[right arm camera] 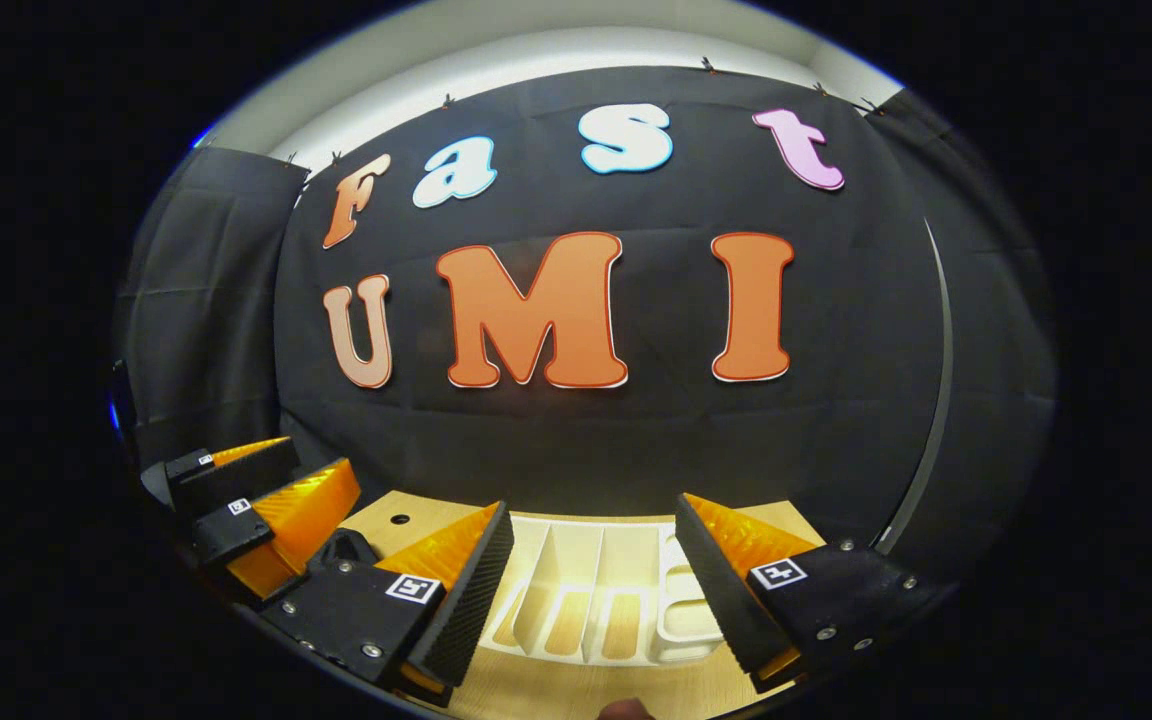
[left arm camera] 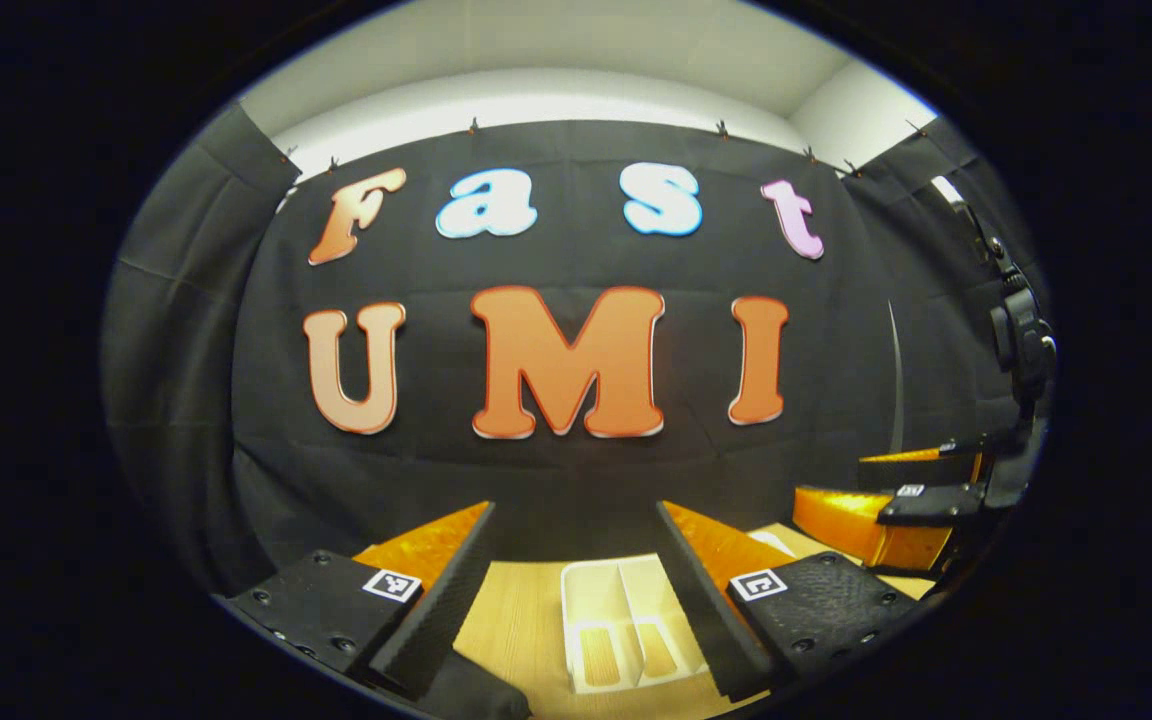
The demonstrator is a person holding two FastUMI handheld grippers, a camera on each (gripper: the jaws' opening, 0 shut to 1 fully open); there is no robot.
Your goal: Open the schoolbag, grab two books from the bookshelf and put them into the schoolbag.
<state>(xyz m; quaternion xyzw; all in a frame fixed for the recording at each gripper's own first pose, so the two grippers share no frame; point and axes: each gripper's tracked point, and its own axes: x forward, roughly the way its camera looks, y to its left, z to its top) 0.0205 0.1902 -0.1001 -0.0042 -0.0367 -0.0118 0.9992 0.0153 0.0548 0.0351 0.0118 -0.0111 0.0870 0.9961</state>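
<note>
while both grippers hover with fingers spread wide and empty, left gripper (left arm camera: 576,580) and right gripper (right arm camera: 596,580) frame a white divided rack (right arm camera: 586,600) on the wooden surface (left arm camera: 516,620).

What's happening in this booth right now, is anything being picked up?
Nothing is held yet. The left gripper and the right gripper both hang open above a wooden table, pointing toward the black cloth wall. Below and ahead of them sits a white divided rack, its slots looking empty. In the left gripper view the other gripper hovers off to the side.
</note>
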